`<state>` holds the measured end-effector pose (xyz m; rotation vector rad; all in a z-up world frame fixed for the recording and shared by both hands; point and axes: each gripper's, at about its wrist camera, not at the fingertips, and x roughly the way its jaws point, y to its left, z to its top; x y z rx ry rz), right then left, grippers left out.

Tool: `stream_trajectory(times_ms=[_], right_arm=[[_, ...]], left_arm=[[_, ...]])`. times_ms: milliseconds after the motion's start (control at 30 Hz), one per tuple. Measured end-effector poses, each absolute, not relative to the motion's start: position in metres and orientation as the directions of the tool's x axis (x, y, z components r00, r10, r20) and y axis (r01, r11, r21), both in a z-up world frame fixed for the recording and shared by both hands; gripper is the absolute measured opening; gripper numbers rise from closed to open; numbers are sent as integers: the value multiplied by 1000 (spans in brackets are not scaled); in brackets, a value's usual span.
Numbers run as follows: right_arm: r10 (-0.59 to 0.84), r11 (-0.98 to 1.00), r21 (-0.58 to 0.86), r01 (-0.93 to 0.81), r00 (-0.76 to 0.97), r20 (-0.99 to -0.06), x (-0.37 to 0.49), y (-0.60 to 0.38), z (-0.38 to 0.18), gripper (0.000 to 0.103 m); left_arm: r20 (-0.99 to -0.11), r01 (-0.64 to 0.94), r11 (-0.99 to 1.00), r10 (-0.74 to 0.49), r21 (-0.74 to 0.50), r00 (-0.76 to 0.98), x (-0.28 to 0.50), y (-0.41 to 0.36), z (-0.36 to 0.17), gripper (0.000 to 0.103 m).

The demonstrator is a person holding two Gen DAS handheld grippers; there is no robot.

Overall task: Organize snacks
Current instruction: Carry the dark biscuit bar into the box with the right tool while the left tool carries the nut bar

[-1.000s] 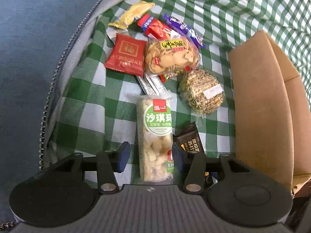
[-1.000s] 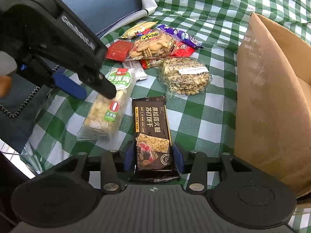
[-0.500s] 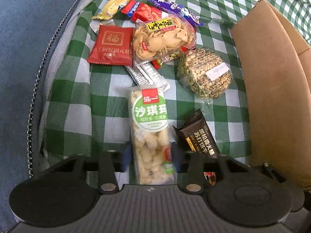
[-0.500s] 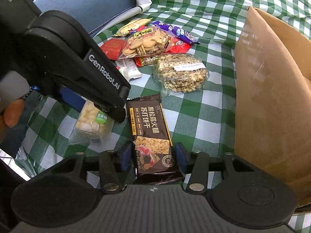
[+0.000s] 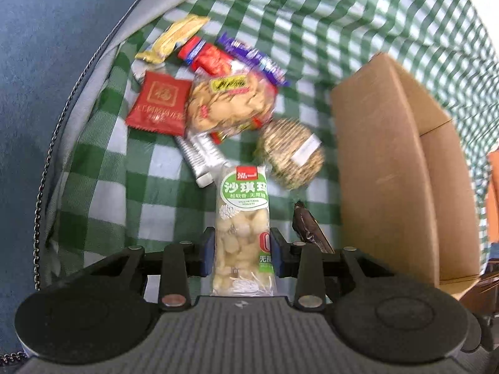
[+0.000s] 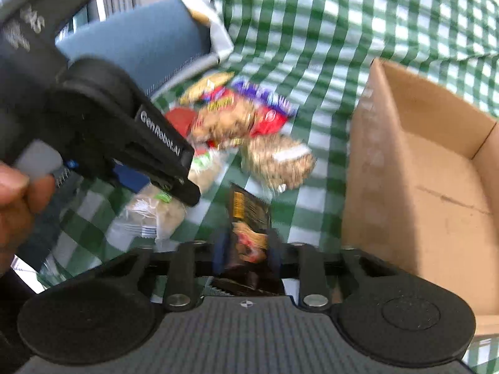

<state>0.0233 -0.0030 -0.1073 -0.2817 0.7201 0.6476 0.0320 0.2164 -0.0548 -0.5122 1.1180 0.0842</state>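
My left gripper (image 5: 242, 246) is shut on a long clear pack with a green label (image 5: 243, 215), its blue pads pressing both sides; the pack stands up off the green checked cloth (image 5: 103, 193). In the right wrist view the same left gripper (image 6: 162, 187) holds that pack (image 6: 162, 215) at the left. My right gripper (image 6: 246, 249) has its jaws closing, and its pads press on a dark cracker packet (image 6: 249, 215) raised above the cloth. The packet's edge (image 5: 307, 227) also shows in the left wrist view.
An open cardboard box (image 6: 436, 155) stands at the right, its near wall (image 5: 383, 171) close by. Further back lies a pile: red sachet (image 5: 159, 106), biscuit bag (image 5: 230, 106), round seed cake (image 5: 291, 152), yellow bar (image 5: 173, 39). Blue fabric (image 5: 46, 62) borders the left. A hand (image 6: 15, 199) holds the left gripper.
Both grippers closed from open onto their packs and rose. The green-label pack and the dark packet left the cloth. The box interior came into the right wrist view.
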Motion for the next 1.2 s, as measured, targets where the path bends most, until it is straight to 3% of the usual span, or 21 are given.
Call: stream_trajectory(times_ms=[133, 300, 367, 433, 733, 767, 1200], right_arm=[[457, 771, -32, -637, 586, -669, 19, -10, -98, 18], [460, 755, 1, -655, 529, -713, 24, -7, -124, 21], [450, 760, -13, -650, 540, -711, 27, -4, -132, 52], [446, 761, -33, -648, 560, -699, 30, -1, -137, 61], [388, 770, -51, -636, 529, -754, 41, 9, -168, 59], [400, 761, -47, -647, 525, -751, 40, 9, -168, 40], [475, 758, -67, -649, 619, -625, 19, -8, -103, 40]], left_arm=[[-867, -319, 878, -185, -357, 462, 31, 216, -51, 39], [-878, -334, 881, -161, -334, 451, 26, 219, -52, 39], [-879, -341, 879, -160, -334, 449, 26, 223, -53, 40], [-881, -346, 878, -157, -332, 446, 25, 224, -53, 40], [-883, -349, 878, -154, -328, 443, 27, 221, -53, 40], [-883, -350, 878, -152, -327, 443, 27, 221, -53, 40], [-843, -356, 855, -156, -376, 514, 27, 224, -42, 40]])
